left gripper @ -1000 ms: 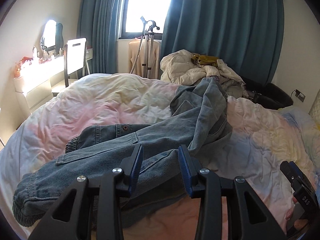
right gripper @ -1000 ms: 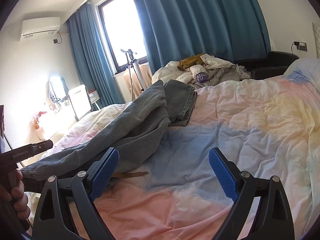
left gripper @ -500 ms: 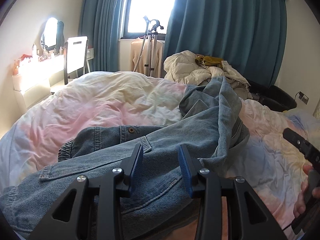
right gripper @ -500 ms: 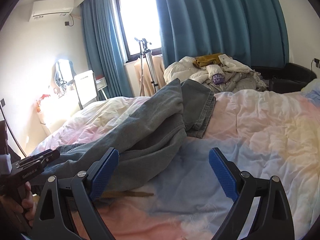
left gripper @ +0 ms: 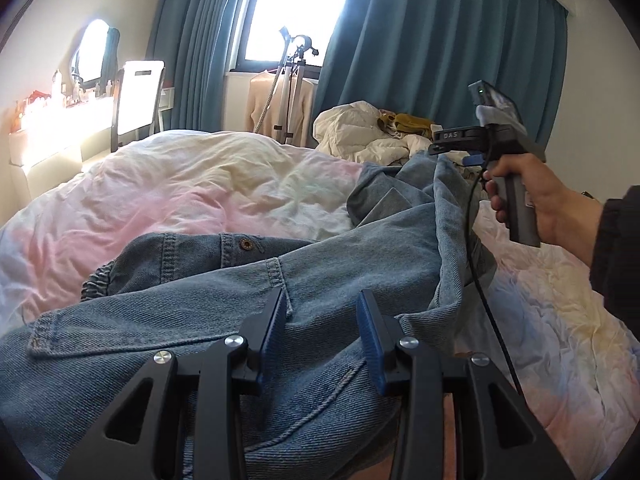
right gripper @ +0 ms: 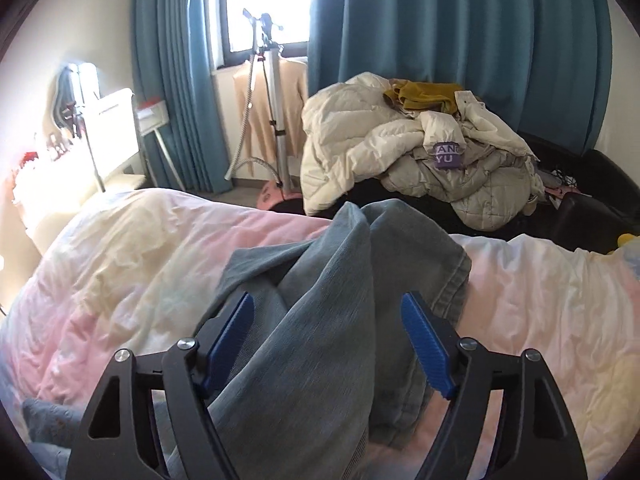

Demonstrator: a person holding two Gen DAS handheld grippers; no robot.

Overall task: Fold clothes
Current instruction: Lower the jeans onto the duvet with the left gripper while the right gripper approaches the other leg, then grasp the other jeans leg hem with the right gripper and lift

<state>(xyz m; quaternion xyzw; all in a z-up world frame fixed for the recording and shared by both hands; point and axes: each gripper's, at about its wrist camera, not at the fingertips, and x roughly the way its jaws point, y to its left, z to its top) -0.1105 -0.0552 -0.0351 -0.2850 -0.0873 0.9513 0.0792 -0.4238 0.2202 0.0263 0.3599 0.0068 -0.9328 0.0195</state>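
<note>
A light blue denim jacket [left gripper: 224, 312] lies crumpled on the pastel quilt [left gripper: 180, 200], its far end pushed up into a ridge [right gripper: 320, 320]. My left gripper [left gripper: 322, 320] sits low on the near part, jaws narrow, with denim filling the gap between the pads. In the left wrist view a person's hand [left gripper: 532, 200] holds my right gripper [left gripper: 452, 152] above the jacket's far end. In its own view the right gripper [right gripper: 326, 336] straddles the raised fold. Its jaws are closing, and the pads stand apart from the cloth.
A heap of cream and grey padded clothing [right gripper: 380, 148] lies on a black seat [right gripper: 580, 208] past the bed. A garment steamer stand [right gripper: 272, 80] is by the window. A chair [left gripper: 138, 100] and a dressing table [left gripper: 48, 132] are at the left.
The right gripper has swung from the near quilt across to the jacket's far ridge, and its jaws have narrowed. The left gripper has sunk slightly onto the denim, its gap unchanged.
</note>
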